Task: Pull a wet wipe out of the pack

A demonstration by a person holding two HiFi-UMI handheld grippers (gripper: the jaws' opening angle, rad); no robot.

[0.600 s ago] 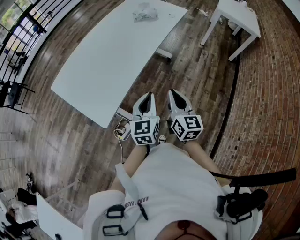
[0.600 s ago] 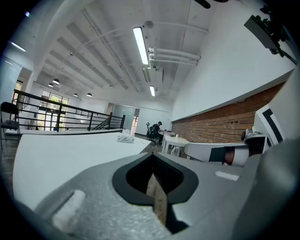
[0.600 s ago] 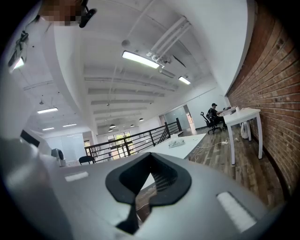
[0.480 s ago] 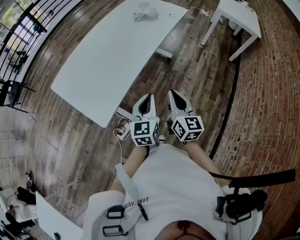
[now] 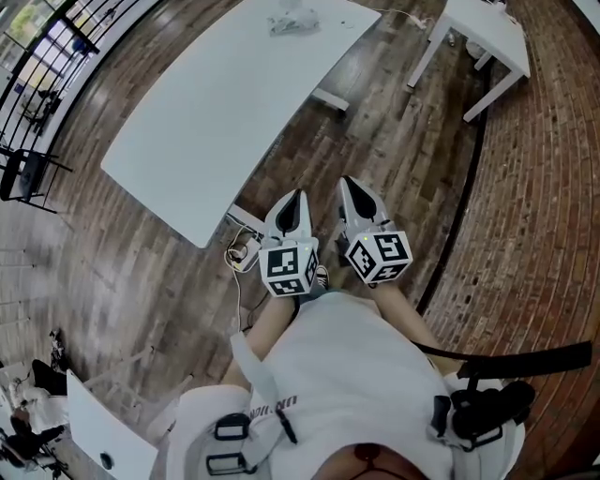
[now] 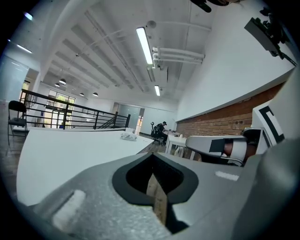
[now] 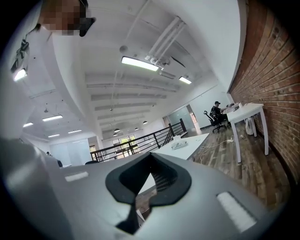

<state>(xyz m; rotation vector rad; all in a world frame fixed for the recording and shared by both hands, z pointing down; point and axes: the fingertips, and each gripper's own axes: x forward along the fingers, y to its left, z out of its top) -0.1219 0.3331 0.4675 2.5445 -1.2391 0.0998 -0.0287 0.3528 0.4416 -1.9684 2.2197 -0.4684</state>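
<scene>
The wet wipe pack (image 5: 292, 21) is a small crumpled pale bundle at the far end of the long white table (image 5: 216, 112). It shows tiny in the left gripper view (image 6: 127, 136) and in the right gripper view (image 7: 179, 145). My left gripper (image 5: 296, 199) and right gripper (image 5: 349, 186) are held side by side close to my body, above the wooden floor and well short of the table. Both point roughly level towards the table. The left gripper's (image 6: 157, 190) jaws meet with nothing between them. The right gripper's (image 7: 139, 199) jaws are also together and empty.
A smaller white table (image 5: 483, 33) stands at the far right beside a brick-paved strip (image 5: 544, 187). Cables and a power strip (image 5: 242, 253) lie on the floor by the long table's near corner. A black railing (image 5: 37, 66) and a chair (image 5: 23, 178) are at the left.
The head view has shifted slightly, so the table sits a little higher in the frame. Both grippers stay side by side and shut.
</scene>
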